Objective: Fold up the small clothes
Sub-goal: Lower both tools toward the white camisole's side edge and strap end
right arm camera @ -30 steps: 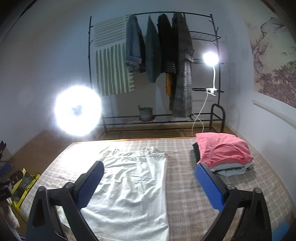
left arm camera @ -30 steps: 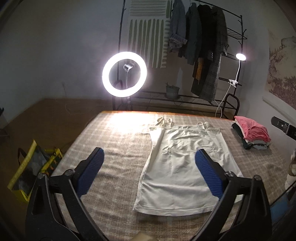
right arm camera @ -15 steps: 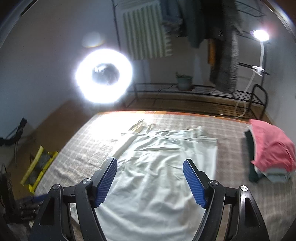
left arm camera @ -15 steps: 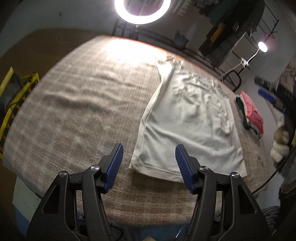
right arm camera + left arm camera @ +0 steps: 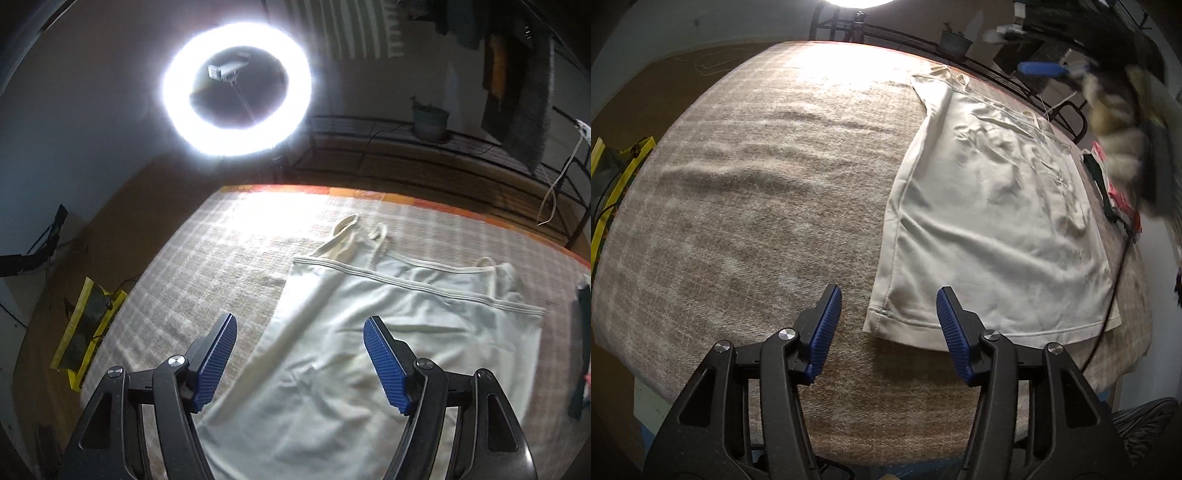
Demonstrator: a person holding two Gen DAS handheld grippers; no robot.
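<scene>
The left hand-held gripper (image 5: 888,323) hangs spread over the near left hem corner of the white camisole (image 5: 990,221), which lies flat on the checked counter (image 5: 757,184). The right hand-held gripper (image 5: 299,356), likewise spread and gripping nothing, hovers above the camisole's left edge.

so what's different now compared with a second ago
Both grippers came down toward the white camisole and their jaws narrowed, though both remain open and hold nothing. The left gripper now frames the garment's near-left hem corner; the right gripper hangs over its left side seam. The camisole lies flat on the checked cloth as before, not yet folded.
</scene>
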